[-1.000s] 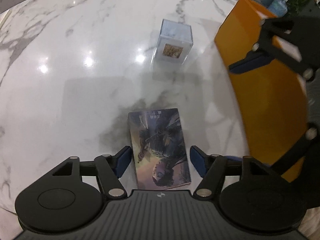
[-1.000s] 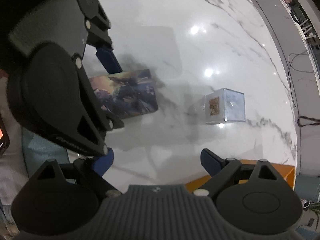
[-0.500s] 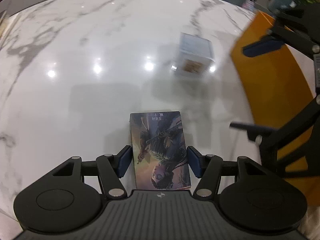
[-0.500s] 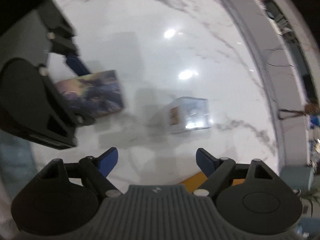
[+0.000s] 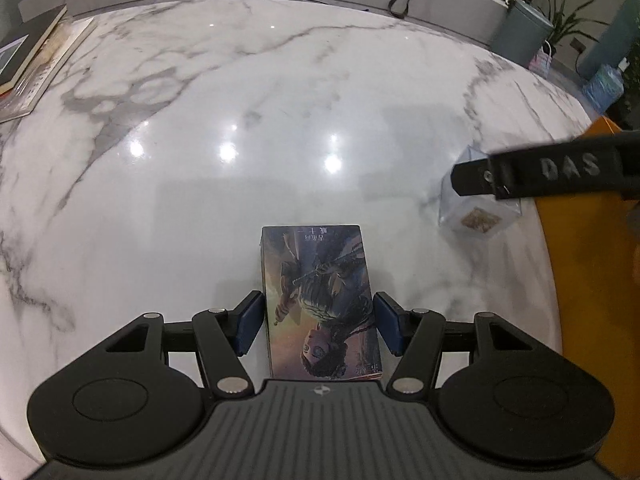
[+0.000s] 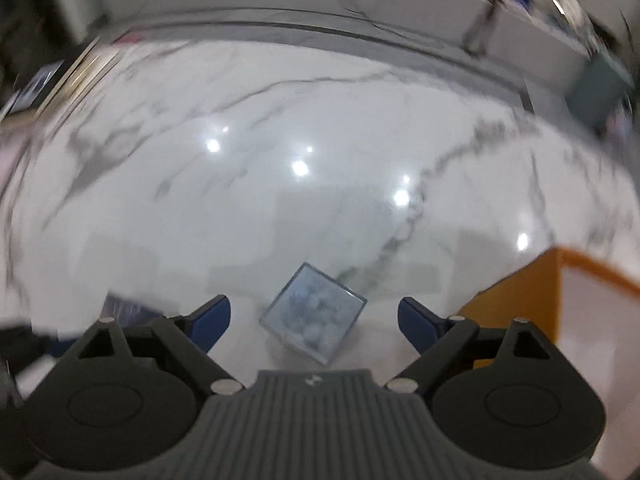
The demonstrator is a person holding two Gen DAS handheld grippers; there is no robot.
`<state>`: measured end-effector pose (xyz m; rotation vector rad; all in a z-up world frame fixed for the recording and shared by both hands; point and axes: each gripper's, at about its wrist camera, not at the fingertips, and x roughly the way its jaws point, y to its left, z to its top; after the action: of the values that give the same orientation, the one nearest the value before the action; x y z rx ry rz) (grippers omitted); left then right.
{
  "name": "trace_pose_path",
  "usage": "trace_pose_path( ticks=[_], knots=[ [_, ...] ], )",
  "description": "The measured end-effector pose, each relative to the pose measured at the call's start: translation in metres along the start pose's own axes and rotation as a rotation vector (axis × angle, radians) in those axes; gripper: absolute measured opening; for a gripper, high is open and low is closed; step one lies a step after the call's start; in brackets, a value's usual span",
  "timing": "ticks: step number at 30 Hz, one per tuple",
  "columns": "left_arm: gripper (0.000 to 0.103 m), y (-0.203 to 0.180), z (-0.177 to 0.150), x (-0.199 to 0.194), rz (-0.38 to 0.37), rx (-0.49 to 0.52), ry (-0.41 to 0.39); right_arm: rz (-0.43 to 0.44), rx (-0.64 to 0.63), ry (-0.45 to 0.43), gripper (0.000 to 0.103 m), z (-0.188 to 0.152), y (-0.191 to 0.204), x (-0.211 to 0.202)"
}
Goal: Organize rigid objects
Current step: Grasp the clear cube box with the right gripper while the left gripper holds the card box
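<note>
We have the left gripper (image 5: 318, 322) straddling the flat illustrated box (image 5: 320, 300), which lies between its jaws with each pad seemingly just touching a long edge, so we judge a grip formed or about to be; the right gripper (image 6: 314, 318) hangs over the clear cube (image 6: 313, 314), jaws opening and well clear of its corners. The orange bin (image 6: 520, 280), beside the right jaw, looks like the destination.
</note>
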<state>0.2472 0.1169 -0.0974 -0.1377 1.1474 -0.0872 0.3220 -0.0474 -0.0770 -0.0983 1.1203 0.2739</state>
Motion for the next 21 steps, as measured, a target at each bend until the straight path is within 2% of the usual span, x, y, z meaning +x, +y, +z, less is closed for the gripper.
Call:
trace_pose_path(
  ticks=[4,10,14,21],
  knots=[
    [0.068,0.002,0.005,0.001,0.017,-0.01,-0.012,0.02,0.078,0.017,0.089,-0.002,0.001,0.016],
    [0.068,0.002,0.008,0.006,0.021,-0.018,-0.011,-0.02,0.049,0.002,0.078,-0.004,0.013,0.033],
    [0.068,-0.001,0.007,0.007,0.04,0.002,-0.013,-0.049,0.029,0.019,0.053,-0.005,0.01,0.038],
    [0.067,-0.009,-0.001,0.005,0.061,0.039,-0.016,-0.034,-0.028,0.024,0.05,-0.022,0.008,0.025]
  ],
)
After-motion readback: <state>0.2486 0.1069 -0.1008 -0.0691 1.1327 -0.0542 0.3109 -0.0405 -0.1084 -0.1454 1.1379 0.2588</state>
